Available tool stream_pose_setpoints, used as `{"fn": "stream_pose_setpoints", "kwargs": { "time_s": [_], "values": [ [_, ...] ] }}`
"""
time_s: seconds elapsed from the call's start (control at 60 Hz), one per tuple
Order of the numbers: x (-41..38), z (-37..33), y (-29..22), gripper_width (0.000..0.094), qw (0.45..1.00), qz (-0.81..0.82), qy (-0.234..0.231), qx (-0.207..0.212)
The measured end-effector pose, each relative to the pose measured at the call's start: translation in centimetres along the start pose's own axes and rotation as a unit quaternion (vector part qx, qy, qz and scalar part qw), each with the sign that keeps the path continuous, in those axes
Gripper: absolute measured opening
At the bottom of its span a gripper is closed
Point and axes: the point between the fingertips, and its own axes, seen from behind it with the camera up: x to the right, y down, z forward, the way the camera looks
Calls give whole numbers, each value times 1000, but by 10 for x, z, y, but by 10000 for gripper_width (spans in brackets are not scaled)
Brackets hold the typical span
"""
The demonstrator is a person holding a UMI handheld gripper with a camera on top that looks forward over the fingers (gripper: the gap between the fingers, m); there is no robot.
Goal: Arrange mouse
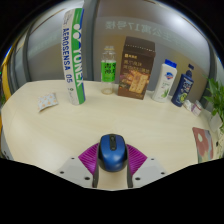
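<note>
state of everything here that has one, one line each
mouse: upright on its base, between the fingers, pink pads at both its sides
gripper: fingers closed in on the mouse
green-and-white tube: standing, leaning a little
bottle with green label: upright, cap on
brown box: standing upright
white-and-blue bottles: upright, side by side
table: mouse at its near edge

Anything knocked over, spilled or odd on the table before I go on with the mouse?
Nothing stands out. The blue mouse sits between the gripper's fingers on the table. Beyond it, the green-and-white tube, clear bottle, brown carton and blue-and-white bottles all stand upright; no spill shows.
</note>
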Motion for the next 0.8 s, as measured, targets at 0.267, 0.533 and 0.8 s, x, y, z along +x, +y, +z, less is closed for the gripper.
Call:
{"fn": "stream_pose_setpoints", "kwargs": {
  "time_s": [0.267, 0.533, 0.8],
  "values": [
    [96, -120, -129, 391, 987, 63, 11, 149],
    [356, -137, -110, 387, 977, 106, 103, 156],
    [472, -45, 39, 388, 985, 129, 114, 21]
  ]
}}
